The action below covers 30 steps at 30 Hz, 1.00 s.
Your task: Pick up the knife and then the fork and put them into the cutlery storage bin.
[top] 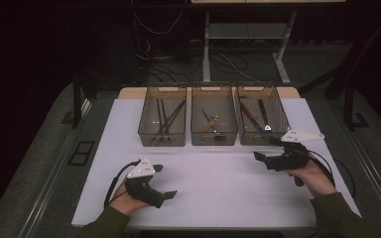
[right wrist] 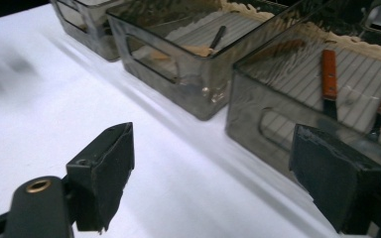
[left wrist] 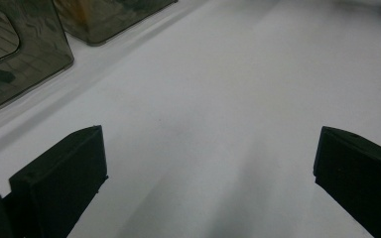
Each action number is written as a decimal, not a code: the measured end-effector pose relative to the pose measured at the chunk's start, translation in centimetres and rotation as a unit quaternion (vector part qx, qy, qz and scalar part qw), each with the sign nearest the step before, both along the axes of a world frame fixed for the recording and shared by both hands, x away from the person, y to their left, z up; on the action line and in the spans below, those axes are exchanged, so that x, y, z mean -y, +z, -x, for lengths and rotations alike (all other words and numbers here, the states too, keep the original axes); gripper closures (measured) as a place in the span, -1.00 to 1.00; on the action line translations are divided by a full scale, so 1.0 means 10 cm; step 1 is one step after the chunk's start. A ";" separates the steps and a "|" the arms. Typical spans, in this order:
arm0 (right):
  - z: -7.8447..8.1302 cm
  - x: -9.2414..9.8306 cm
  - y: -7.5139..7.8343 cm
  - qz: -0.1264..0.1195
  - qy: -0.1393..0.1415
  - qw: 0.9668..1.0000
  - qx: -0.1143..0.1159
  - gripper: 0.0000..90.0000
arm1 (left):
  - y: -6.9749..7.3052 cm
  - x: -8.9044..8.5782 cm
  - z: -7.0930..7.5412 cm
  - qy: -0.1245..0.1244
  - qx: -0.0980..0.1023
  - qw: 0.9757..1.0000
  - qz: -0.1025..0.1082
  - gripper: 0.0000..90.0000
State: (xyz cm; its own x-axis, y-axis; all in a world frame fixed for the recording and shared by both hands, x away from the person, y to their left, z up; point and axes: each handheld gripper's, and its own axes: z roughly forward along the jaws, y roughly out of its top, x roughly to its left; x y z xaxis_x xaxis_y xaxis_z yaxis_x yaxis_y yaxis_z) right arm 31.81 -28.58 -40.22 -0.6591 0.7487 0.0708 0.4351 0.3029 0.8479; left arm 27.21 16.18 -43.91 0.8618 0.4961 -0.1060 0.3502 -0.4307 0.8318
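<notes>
My right hand-held gripper [top: 265, 148] hangs released, jaws wide and empty, just in front of the right bin [top: 262, 121], which stands at the far side of the white tabletop [top: 218, 188]. In it lie orange-handled tools [right wrist: 329, 74]. My left hand-held gripper [top: 164, 181] is released too, jaws spread with nothing between them, low over bare tabletop, well apart from the left bin [top: 162, 116] and the middle bin [top: 214, 119].
</notes>
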 end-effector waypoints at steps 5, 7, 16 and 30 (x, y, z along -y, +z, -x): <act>0.14 -0.03 -0.06 -0.009 0.005 1.000 0.004 -0.60 | 0.01 0.00 0.01 -0.001 0.001 1.000 -0.002 -1.00; 0.20 -0.04 -0.10 -0.015 0.005 1.000 0.007 -0.60 | 0.01 0.00 0.01 0.000 0.001 1.000 -0.001 -1.00; 0.42 -0.04 -0.23 -0.039 0.009 0.999 0.009 -0.60 | 0.01 0.01 0.00 -0.001 -0.001 1.000 0.003 -1.00; 0.65 0.04 -0.40 -0.020 0.030 0.999 -0.004 -0.60 | 0.02 0.02 0.01 -0.003 0.001 1.000 0.004 -1.00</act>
